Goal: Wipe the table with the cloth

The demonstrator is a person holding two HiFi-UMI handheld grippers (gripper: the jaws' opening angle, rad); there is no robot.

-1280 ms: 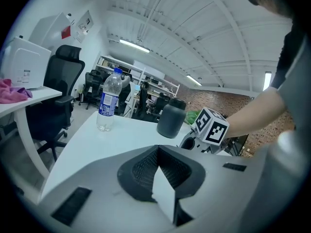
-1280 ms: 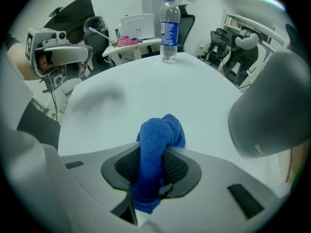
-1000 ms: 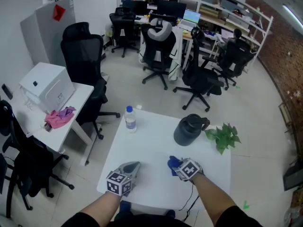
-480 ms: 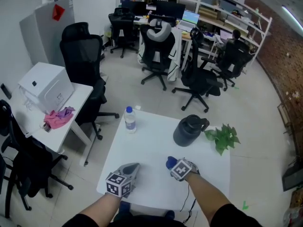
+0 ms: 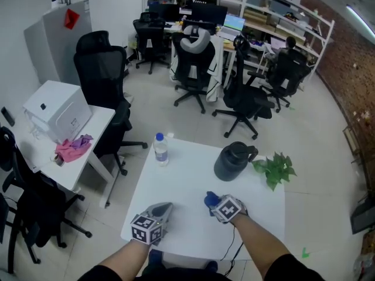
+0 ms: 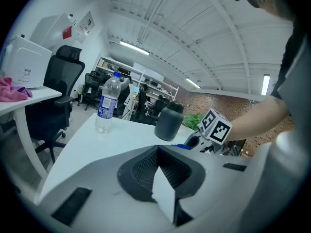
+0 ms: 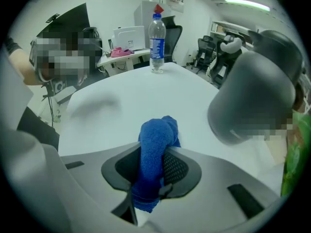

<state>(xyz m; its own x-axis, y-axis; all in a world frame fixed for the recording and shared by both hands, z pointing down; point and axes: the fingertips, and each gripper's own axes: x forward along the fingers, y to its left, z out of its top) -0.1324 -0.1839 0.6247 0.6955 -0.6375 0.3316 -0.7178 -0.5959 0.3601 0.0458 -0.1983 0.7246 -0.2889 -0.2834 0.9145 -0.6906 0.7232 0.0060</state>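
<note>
Blue towelling cloth (image 7: 155, 149), one, bunched, clamped between the jaws of the right gripper (image 7: 151, 176), poking out past them over the table's 5 o'clock part. One square white table (image 5: 187, 174). One dark grey jug (image 5: 231, 161) at 1 o'clock, one green leafy plant (image 5: 275, 170) at 2, one clear plastic water bottle (image 5: 160, 148) at 11. Two grippers; left gripper (image 5: 163, 208) at 7 o'clock, jaws closed together, empty.

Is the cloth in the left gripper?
No, the blue cloth is pinched in the right gripper; the left gripper is shut on nothing.
</note>
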